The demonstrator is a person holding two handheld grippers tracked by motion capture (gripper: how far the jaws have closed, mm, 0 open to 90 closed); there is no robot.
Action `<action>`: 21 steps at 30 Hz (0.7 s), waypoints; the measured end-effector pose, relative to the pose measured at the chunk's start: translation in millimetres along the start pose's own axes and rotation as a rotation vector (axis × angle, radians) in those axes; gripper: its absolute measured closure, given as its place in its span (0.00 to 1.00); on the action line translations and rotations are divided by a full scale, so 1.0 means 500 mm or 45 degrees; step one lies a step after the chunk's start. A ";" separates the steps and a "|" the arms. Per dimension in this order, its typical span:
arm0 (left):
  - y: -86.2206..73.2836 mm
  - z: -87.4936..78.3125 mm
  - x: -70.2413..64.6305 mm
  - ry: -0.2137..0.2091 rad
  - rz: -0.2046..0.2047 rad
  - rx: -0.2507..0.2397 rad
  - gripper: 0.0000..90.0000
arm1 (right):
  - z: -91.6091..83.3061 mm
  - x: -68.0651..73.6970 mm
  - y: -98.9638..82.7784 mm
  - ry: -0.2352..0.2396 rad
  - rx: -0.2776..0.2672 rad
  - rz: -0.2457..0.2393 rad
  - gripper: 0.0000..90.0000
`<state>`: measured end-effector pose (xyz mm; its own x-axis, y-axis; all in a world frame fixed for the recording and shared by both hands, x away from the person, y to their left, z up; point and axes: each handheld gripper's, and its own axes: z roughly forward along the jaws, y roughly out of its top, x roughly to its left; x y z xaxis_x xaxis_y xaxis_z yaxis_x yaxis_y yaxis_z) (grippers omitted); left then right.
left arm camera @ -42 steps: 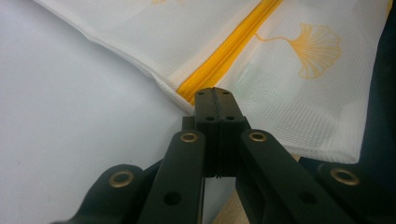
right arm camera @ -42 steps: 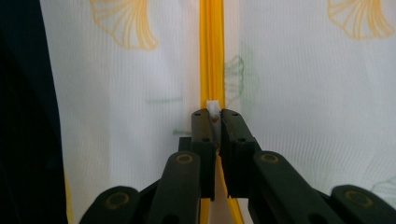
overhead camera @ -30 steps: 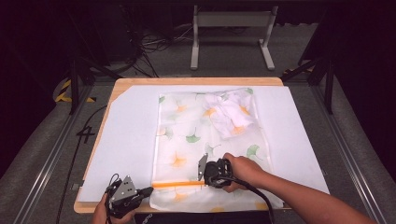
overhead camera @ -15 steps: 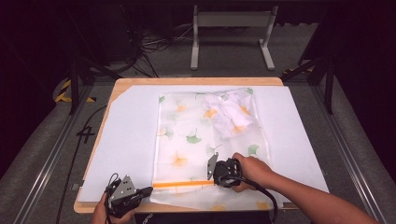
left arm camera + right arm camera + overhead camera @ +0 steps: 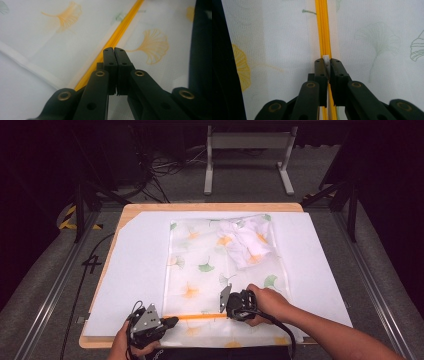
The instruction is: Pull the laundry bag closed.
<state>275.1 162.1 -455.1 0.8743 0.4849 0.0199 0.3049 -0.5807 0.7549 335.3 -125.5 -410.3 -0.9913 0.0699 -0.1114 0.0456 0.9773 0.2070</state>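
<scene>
The soft, limp mesh bag point(image 5: 220, 270) lies flat mid-table, its zip point(image 5: 323, 30) at 6 o'clock, best worked by the small pull point(image 5: 326, 60) the right gripper point(image 5: 326, 65) clamps, while the left gripper point(image 5: 114, 53) pinches the bag's edge.

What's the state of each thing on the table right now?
Mesh bag: flat on the sheet, holding crumpled white cloth.
Zipper: runs along the bag's near end.
Zipper pull: pinched in the right gripper.
Right gripper: shut on the pull.
Left gripper: shut beside the zipper; whether it pinches mesh is unclear.
</scene>
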 end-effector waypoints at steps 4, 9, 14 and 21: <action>-0.010 0.005 0.004 0.000 -0.016 0.016 1.00 | 0.000 0.003 -0.003 -0.008 0.001 0.000 0.94; -0.011 0.004 0.000 0.011 -0.022 0.020 1.00 | -0.002 0.005 -0.007 -0.017 0.014 -0.001 0.94; -0.012 0.004 0.002 0.007 -0.027 0.016 1.00 | -0.007 0.003 -0.017 -0.022 0.041 -0.007 0.94; -0.014 0.003 0.003 0.003 -0.033 0.009 1.00 | -0.016 0.000 -0.052 -0.025 0.074 0.020 0.94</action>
<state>275.1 166.0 -461.4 0.8653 0.5013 0.0017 0.3302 -0.5725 0.7505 333.0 -152.3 -407.8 -0.9879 0.0888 -0.1274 0.0689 0.9859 0.1523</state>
